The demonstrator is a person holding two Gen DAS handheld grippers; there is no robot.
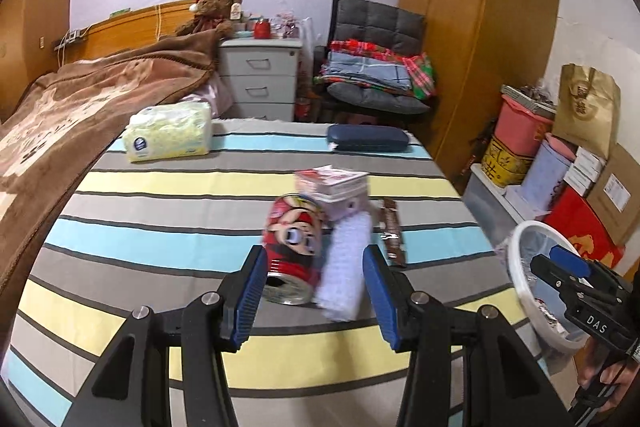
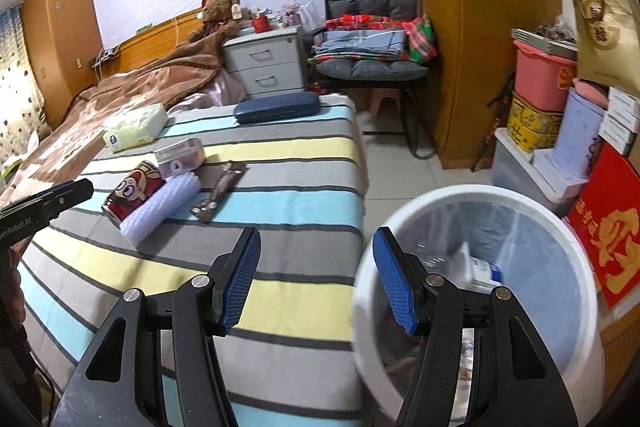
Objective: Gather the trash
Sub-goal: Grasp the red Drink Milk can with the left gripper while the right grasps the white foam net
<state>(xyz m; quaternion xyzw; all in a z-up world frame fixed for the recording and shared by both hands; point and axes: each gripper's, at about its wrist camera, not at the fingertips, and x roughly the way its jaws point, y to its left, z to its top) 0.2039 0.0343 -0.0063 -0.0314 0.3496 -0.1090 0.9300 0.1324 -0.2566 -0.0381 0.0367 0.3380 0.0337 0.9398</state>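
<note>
Left claw [image 1: 315, 297] gapes empty over the red can [image 1: 293, 251] and bubble wrap [image 1: 345, 267], right claw [image 2: 316, 279] wide too, risking grabbing both together.

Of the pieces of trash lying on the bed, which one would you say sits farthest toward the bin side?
The brown wrapper. It lies flat on the bin side of the bubble wrap roll, while the red can lies beyond the roll.

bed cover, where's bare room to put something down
Free: the striped cover in front of the can, and the stretch between the tissue pack and the dark case. Crowded: can, bubble wrap roll, small box and wrapper cluster mid-bed.
</note>
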